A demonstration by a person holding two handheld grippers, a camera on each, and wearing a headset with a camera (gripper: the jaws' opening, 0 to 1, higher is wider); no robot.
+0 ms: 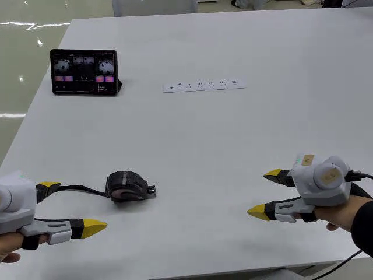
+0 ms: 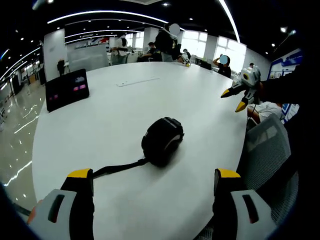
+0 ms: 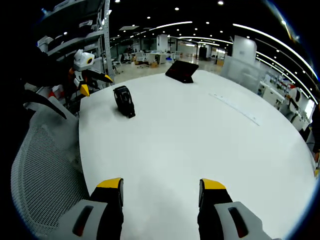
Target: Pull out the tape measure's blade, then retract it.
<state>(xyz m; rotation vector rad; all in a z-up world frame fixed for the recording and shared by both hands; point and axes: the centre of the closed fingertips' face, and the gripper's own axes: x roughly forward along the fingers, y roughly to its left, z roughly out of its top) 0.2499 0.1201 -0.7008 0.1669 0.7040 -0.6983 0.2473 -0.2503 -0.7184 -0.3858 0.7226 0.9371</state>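
Observation:
A black tape measure (image 1: 128, 186) lies on the white table (image 1: 204, 134), its blade tip pointing right and a black wrist strap (image 1: 81, 189) trailing left. My left gripper (image 1: 74, 206) is open at the table's near left corner, its jaws either side of the strap's end, a short way left of the tape measure (image 2: 162, 140). My right gripper (image 1: 266, 193) is open at the near right, well apart from the tape measure (image 3: 124, 100), with nothing between its yellow-tipped fingers. In the left gripper view the right gripper (image 2: 239, 98) appears far right; in the right gripper view the left gripper (image 3: 93, 81) appears at upper left.
A black tablet (image 1: 84, 72) stands propped at the far left of the table. A white power strip (image 1: 203, 85) lies flat at the far middle. A mesh office chair (image 3: 40, 165) stands by the near edge. Several people sit at the far end of the room.

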